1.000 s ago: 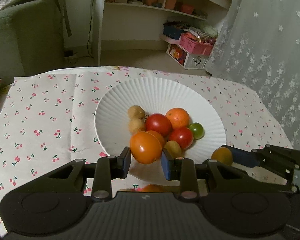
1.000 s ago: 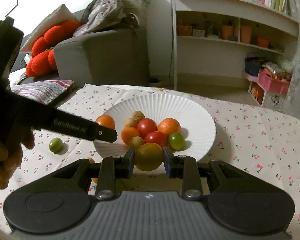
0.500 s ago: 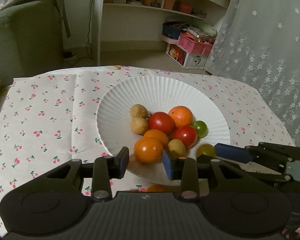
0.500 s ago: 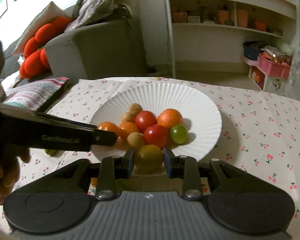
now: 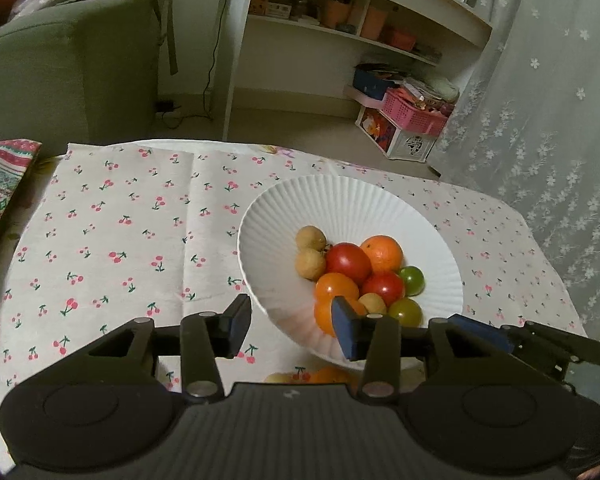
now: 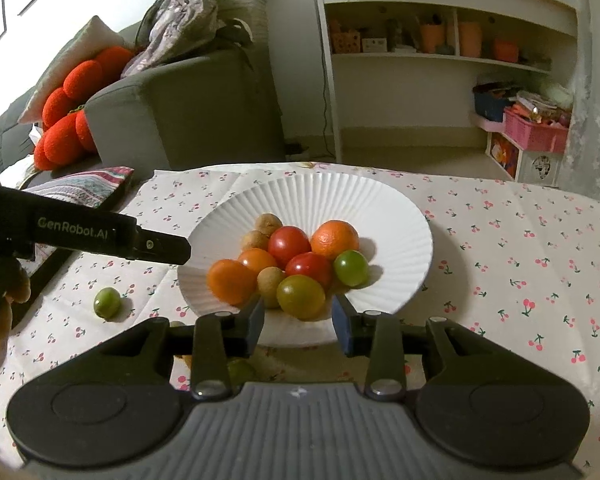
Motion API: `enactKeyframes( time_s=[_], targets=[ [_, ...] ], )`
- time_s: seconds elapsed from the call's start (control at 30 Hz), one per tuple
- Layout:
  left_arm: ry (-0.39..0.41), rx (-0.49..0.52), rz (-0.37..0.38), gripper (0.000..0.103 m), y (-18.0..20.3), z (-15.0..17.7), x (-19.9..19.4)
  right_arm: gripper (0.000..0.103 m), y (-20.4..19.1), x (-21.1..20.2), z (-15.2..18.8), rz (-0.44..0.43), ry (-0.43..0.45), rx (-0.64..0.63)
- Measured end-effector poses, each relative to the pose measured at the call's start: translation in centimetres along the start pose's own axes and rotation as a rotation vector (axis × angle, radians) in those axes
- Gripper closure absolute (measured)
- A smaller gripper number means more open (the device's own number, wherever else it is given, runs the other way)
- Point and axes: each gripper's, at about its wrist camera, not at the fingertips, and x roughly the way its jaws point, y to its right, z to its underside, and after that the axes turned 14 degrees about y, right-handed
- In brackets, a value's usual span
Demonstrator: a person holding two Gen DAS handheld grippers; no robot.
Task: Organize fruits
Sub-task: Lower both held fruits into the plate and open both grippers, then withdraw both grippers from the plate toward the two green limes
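Observation:
A white ribbed plate (image 5: pixel 352 208) (image 6: pixel 396 216) on the cherry-print tablecloth holds several fruits: red and orange tomatoes, an orange (image 6: pixel 335 239), brown longans and green ones. My left gripper (image 5: pixel 290 330) is open and empty at the plate's near left rim; an orange tomato (image 6: pixel 230 282) lies in the plate where it was. My right gripper (image 6: pixel 298 322) is open and empty just before a yellow-green tomato (image 6: pixel 301 297) at the plate's near edge. A small green fruit (image 6: pixel 107 301) lies on the cloth left of the plate.
More loose fruit shows under the grippers on the cloth (image 5: pixel 324 376) (image 6: pixel 240 370). A striped cushion (image 5: pixel 0 184) sits at the table's left edge. A grey sofa (image 6: pixel 188 108) and white shelves (image 6: pixel 440 60) stand beyond the table.
My left gripper let go of the orange tomato in the plate and drew back to the left. My right gripper opened and left the yellow-green tomato in the plate.

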Motion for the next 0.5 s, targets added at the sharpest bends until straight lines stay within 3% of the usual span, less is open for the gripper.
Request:
enactKeyframes(
  time_s=[0.5],
  targets=[
    [0.003,-0.008,-0.044,0.069,-1.2,-0.2,-1.8,0.062,-1.4,-0.9,0.2,-0.063,-0.006,-0.04]
  ],
)
